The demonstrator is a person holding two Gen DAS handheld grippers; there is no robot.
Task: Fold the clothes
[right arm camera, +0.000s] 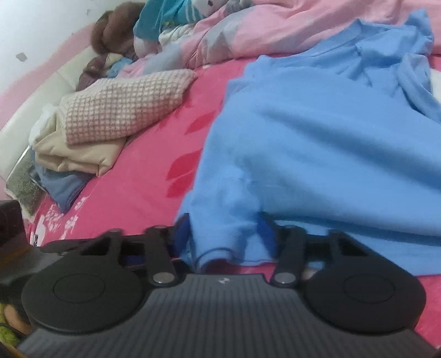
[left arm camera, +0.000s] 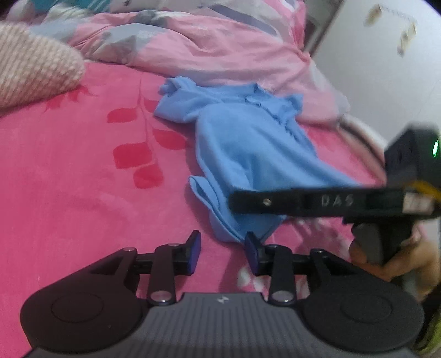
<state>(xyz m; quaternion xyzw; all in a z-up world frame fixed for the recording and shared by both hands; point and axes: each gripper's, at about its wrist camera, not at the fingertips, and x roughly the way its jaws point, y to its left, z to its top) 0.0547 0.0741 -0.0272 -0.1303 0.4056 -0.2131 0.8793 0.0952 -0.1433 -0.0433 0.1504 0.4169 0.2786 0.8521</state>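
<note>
Left wrist view first: the blue polo shirt (left arm camera: 248, 143) lies rumpled on the pink bedspread (left arm camera: 82, 179), collar end toward the crumpled pink duvet (left arm camera: 209, 46) and hem end bunched close to the camera. The left gripper (left arm camera: 222, 252) hangs above the bedspread just short of that hem, its pads spread with nothing between them. Only this view catches the right gripper from outside: a dark bar marked "DAS" crossing the shirt's lower part, a hand (left arm camera: 386, 256) on the handle beneath it, though where its tips sit is hidden from here.

Right wrist view fills that gap. The right gripper (right arm camera: 224, 239) is at the shirt's hem, its blue pads (right arm camera: 264, 234) set wide with a fold of the blue cloth bulging up between them; whether they actually pinch it, I cannot tell. This side also shows what the other misses: a waffle-knit pink cloth (right arm camera: 124, 107) stacked on a folded beige cloth (right arm camera: 77, 157), left of the shirt, with plush toys (right arm camera: 176, 16) beyond near the duvet.
</note>
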